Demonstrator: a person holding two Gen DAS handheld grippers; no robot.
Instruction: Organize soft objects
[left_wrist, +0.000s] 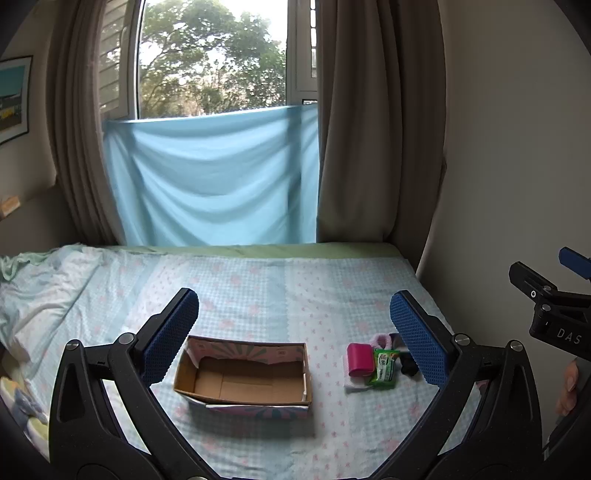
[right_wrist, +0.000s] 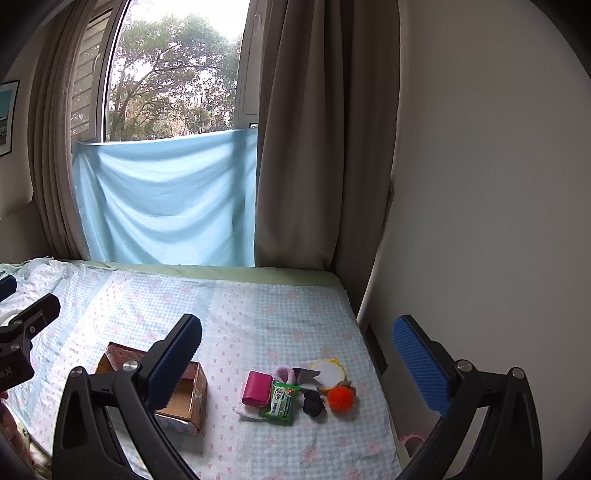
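Nothing is sorted yet: the cardboard box (left_wrist: 242, 380) between the left gripper's (left_wrist: 291, 332) spread fingers sits empty. The pink pouch (right_wrist: 257, 388), green tissue pack (right_wrist: 282, 402) and orange pom-pom (right_wrist: 340, 398) lie clustered between the right gripper's (right_wrist: 295, 354) parted, unladen fingers.

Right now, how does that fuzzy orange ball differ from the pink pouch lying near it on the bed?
The orange pom-pom is round and fluffy; the pink pouch is flat-sided, smooth and rectangular. The pom-pom sits at the right end of the pile, the pouch at the left end, nearer the cardboard box. Both lie on the bedspread, untouched by either claw.
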